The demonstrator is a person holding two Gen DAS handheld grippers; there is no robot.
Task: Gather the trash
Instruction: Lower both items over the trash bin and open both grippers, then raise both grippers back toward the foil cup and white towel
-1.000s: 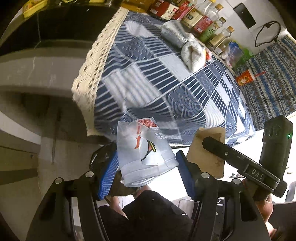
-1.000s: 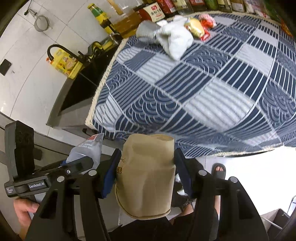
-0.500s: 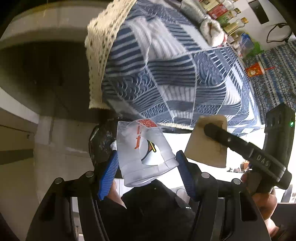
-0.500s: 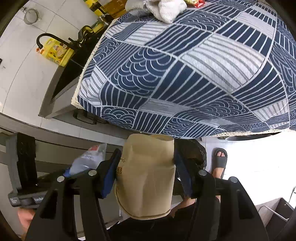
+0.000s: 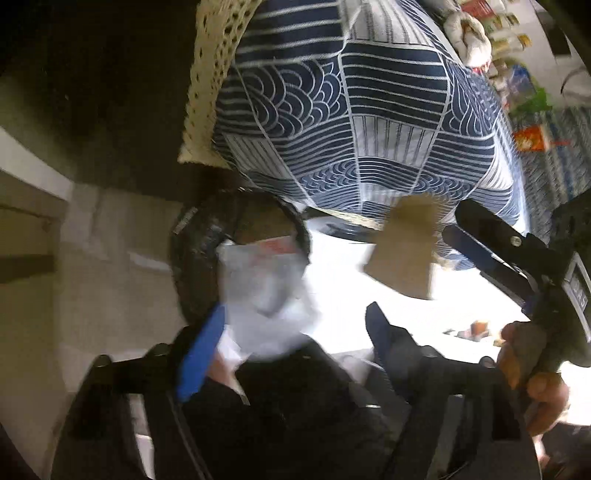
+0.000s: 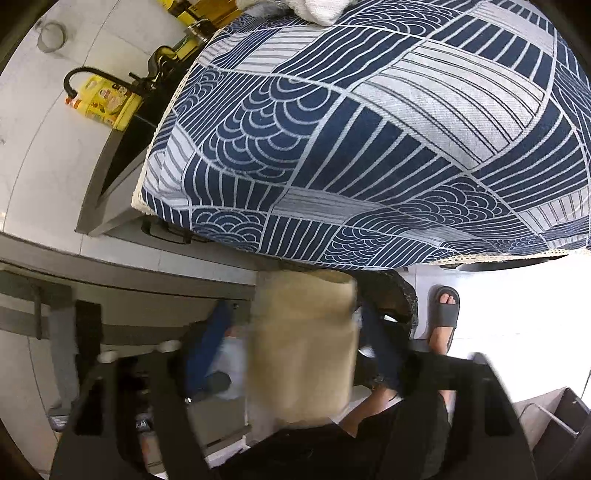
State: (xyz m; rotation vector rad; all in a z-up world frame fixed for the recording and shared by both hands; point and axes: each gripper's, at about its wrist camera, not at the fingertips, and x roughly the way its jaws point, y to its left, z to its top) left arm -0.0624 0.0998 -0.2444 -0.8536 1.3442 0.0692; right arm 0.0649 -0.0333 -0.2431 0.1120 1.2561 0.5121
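In the left wrist view a clear plastic cup (image 5: pixel 264 291) with a red and white label is blurred between my left gripper's (image 5: pixel 295 325) blue fingers, which stand wider apart than the cup; it touches only the left one. A black-lined trash bin (image 5: pixel 207 243) sits just beyond it, below the table edge. My right gripper (image 6: pixel 295 332) has opened around a tan paper cup (image 6: pixel 303 347), which is blurred and loose between the fingers above the bin (image 6: pixel 391 295). The paper cup also shows in the left wrist view (image 5: pixel 404 251).
A table with a blue and white patterned cloth (image 6: pixel 369 129) fills the upper view; bottles and a white cloth (image 5: pixel 467 29) lie at its far side. A black sink with faucet (image 6: pixel 110 85) stands left. A foot in a grey sandal (image 6: pixel 443 314) is on the floor beside the bin.
Both grippers dropped below the table edge toward the bin. Both have opened: the plastic cup and the paper cup are blurred and slipping free between the fingers.
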